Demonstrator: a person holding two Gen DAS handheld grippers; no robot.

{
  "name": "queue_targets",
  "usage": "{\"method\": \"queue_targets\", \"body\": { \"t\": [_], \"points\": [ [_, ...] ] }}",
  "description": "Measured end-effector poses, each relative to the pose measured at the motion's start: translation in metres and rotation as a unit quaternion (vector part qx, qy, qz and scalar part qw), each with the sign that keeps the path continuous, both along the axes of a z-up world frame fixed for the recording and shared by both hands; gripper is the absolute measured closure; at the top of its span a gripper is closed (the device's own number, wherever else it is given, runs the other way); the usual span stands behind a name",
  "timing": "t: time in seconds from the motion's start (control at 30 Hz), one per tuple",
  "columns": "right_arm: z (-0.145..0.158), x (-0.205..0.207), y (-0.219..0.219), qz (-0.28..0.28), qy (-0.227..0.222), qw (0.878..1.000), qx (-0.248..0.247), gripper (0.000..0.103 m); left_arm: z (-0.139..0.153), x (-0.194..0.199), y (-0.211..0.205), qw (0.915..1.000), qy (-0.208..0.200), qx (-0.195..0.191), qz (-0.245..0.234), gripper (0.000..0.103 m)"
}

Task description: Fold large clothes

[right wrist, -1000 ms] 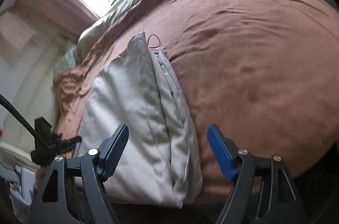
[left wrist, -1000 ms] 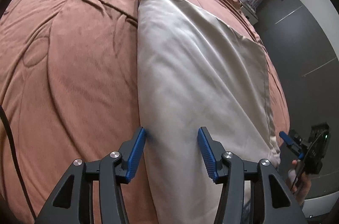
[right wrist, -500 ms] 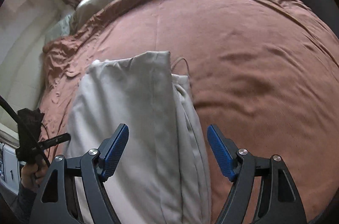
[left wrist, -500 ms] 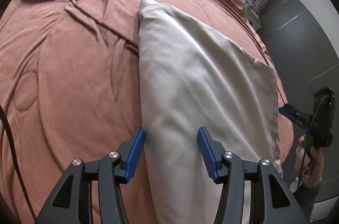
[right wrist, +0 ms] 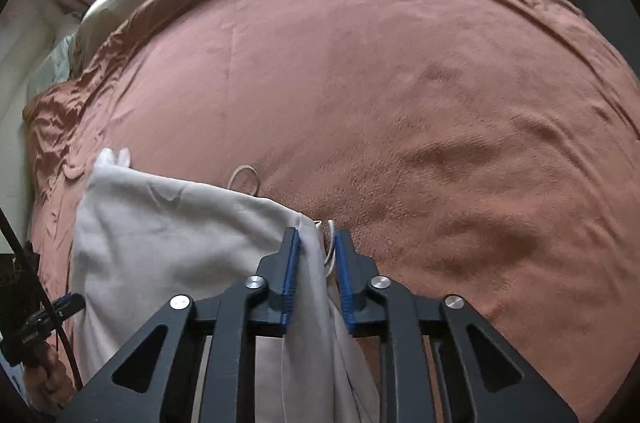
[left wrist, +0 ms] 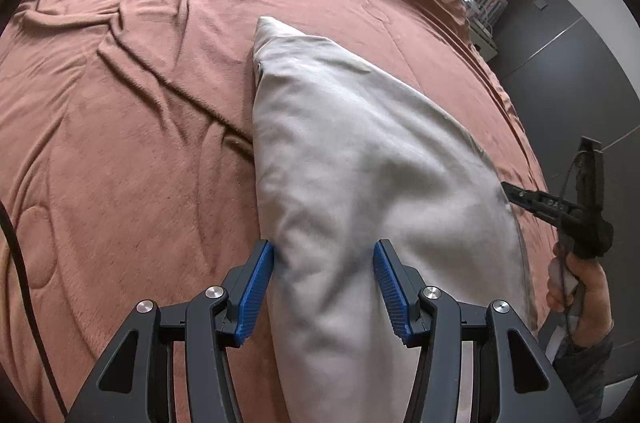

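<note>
Two wrist views of a half-folded garment on a bed. The right gripper (right wrist: 316, 277), whose jaws stood wide over the cloth a second ago, has just been closing and now pinches the near right-hand edge of the pale grey garment (right wrist: 168, 247) between its blue ribbed pads (right wrist: 291, 265), a thin white drawstring (right wrist: 330, 249) caught in the same narrow gap; in the left wrist view the same tool (left wrist: 505, 188) appears from the side, its tip meeting the cloth's right border, held by a person's hand (left wrist: 576, 283). The left gripper (left wrist: 323, 287) has kept its half-open spread, with the fabric's near left corner bulging up between the pads; whether these press on the cloth cannot be told, though the left pad (left wrist: 256, 287) lies against the folded edge. Judged from this, the right side is secured for the next fold while the left side is only straddled, so a lift now would probably drag the cloth askew. The garment is a smooth, thin, matte weave, doubled into a long tapering panel with soft creases and a stacked layered edge; a loop of cord (right wrist: 244, 179) peeks out at its far side. It lies on a rust-brown plush bedspread (left wrist: 132, 151), velvety, quilted and rumpled toward the far edge.
</note>
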State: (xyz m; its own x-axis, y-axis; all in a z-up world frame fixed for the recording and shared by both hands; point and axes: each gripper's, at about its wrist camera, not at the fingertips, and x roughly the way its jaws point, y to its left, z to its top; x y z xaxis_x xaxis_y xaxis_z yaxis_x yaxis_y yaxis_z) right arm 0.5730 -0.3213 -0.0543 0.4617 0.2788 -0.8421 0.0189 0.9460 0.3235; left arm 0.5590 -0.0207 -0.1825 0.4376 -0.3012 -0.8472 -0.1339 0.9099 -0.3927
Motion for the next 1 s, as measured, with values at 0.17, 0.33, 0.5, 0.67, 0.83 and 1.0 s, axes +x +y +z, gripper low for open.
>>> {"method": "queue_targets", "body": {
  "t": [0.17, 0.33, 0.5, 0.67, 0.83, 1.0],
  "points": [
    [-0.017, 0.008, 0.013, -0.005, 0.001, 1.000, -0.028, 0.090, -0.002, -0.001, -0.002, 1.0000, -0.003, 0.005, -0.005, 0.049],
    [-0.019, 0.009, 0.003, -0.016, 0.008, 1.000, 0.011, 0.097, 0.004, -0.005, 0.000, 1.0000, 0.001, 0.007, -0.006, 0.049],
    [-0.007, -0.010, -0.024, -0.015, -0.018, 0.997, 0.072, 0.087, 0.008, -0.009, 0.000, 1.0000, 0.000, 0.005, -0.007, 0.050],
    [-0.011, -0.024, -0.045, 0.013, -0.032, 0.989, 0.141, 0.024, 0.009, -0.014, -0.002, 1.0000, 0.001, 0.005, -0.005, 0.049],
    [-0.032, -0.023, -0.039, 0.081, 0.003, 0.970, 0.228, 0.024, 0.008, -0.016, 0.001, 1.0000, 0.005, -0.004, -0.005, 0.049],
    [-0.063, -0.007, -0.018, 0.131, 0.050, 0.959, 0.247, 0.024, 0.003, -0.016, 0.003, 0.9999, 0.010, -0.008, -0.005, 0.049]
  ]
}}
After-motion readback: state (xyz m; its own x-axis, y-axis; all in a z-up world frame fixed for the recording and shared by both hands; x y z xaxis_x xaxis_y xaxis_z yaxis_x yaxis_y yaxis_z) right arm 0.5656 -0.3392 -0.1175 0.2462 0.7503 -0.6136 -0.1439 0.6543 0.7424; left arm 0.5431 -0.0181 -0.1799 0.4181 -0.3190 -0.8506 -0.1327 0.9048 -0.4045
